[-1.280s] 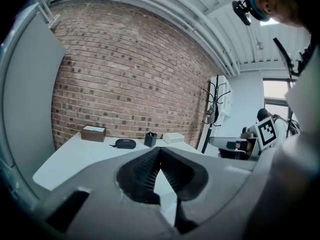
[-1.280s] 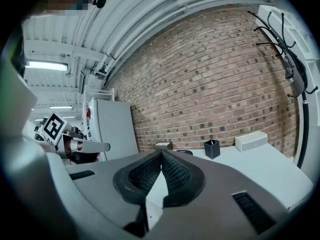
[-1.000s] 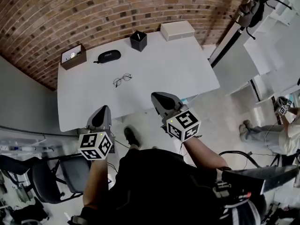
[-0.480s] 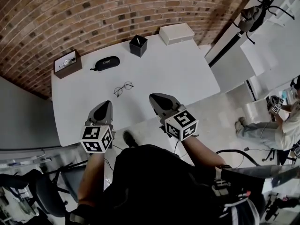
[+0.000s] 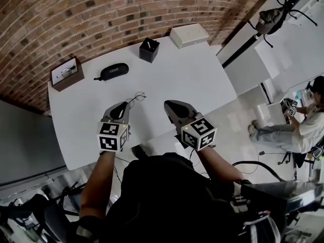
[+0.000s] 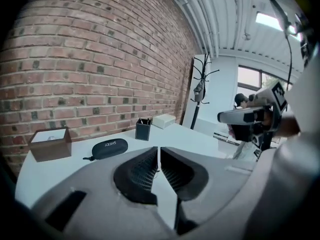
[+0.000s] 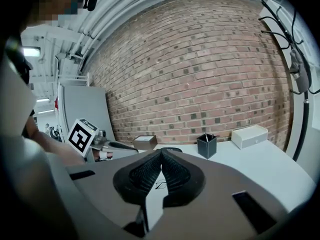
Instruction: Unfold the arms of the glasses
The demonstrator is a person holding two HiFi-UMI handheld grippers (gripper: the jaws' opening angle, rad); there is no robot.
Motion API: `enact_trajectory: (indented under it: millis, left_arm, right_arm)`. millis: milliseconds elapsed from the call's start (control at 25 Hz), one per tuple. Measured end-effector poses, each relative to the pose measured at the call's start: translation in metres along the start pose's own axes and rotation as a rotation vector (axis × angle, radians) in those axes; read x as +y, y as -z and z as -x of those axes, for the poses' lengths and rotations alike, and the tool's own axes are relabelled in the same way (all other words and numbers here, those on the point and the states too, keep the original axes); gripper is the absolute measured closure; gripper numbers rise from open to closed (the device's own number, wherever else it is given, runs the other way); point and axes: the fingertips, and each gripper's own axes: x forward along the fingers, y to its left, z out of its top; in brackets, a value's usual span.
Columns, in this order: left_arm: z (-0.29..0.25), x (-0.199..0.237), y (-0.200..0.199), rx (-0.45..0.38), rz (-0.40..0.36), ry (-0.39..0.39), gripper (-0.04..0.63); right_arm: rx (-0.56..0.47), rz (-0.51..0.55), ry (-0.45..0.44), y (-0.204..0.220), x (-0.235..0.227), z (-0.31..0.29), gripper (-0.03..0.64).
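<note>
The glasses [image 5: 136,96] lie flat on the tabletop [image 5: 192,70], on your side of the case [image 5: 112,71] and a little to its right. Their long axis runs roughly across your view, with the right end tipped slightly away from you. They are too small here to tell whether the arms are folded, and nothing is touching them.

Your left hand-held gripper [image 5: 124,105] is the nearer one. Its tip sits just short of the frame's left end and points toward it. Its jaws are drawn together with only a sliver of light between them, and they hold nothing. Your right hand-held gripper [image 5: 168,104] stands off to the right of the glasses, clearly farther from them, with its jaws fully closed and also empty. As I read it, both will have to open before either can pinch an arm, and the left would have to come in along the frame's length, not across it.

A second ago both hand-held grippers were back at the near edge of the tabletop, well apart from the glasses. Since then the left has travelled forward and inward to reach them, while the right has advanced less. The glasses keep the same place relative to the case.
</note>
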Motion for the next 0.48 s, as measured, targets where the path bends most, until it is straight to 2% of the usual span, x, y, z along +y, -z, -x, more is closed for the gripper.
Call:
enact_trajectory:
  millis: [200,280,360,480]
  left_arm:
    - [-0.046,0.015,0.033,0.119,-0.071,0.044,0.583]
    - [-0.060,0.021,0.040,0.148,-0.067,0.056,0.556]
    - [-0.075,0.025,0.048,0.179,-0.073,0.067,0.496]
    - [-0.097,0.028,0.068,0.264,-0.108,0.069,0.495]
  right_arm:
    - [0.063,0.033,0.012,0.007,0.003,-0.009,0.611]
    - [0.077,0.039,0.008,0.011,-0.001,-0.015,0.611]
    - [0.096,0.037,0.013,0.017,-0.010,-0.020,0.611]
    - [0.123,0.015,0.008,0.025,-0.023,-0.029,0.611]
